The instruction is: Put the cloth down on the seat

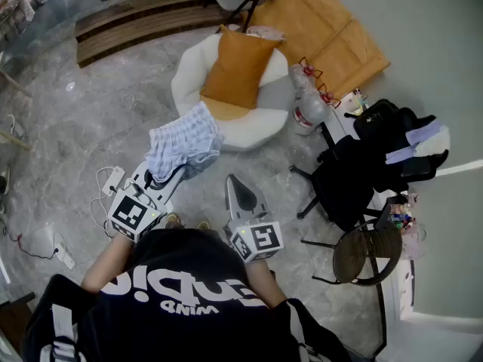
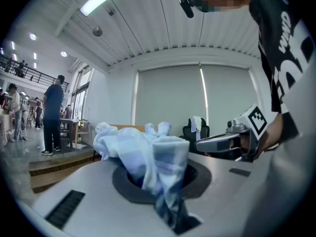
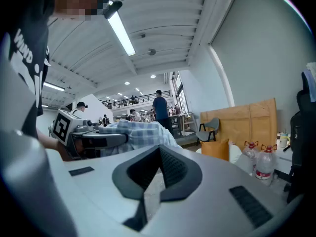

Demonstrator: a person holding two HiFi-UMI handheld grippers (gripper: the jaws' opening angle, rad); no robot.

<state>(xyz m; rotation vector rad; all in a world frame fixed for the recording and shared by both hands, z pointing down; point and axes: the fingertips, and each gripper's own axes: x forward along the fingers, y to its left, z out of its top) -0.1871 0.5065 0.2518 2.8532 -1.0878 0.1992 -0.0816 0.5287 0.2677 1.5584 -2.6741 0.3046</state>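
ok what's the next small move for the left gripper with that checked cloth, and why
Probably ease the left gripper forward a little, so the blue and white checked cloth is over the round white seat before release. Its jaws are shut on the cloth, which hangs mostly over the grey floor at the seat's near edge; the orange cushion leaves the seat's front bare.

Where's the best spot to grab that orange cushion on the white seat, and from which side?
Probably its near edge: the orange cushion lies atop the white seat, thin seam facing you. Come from the front, jaws across the seam.
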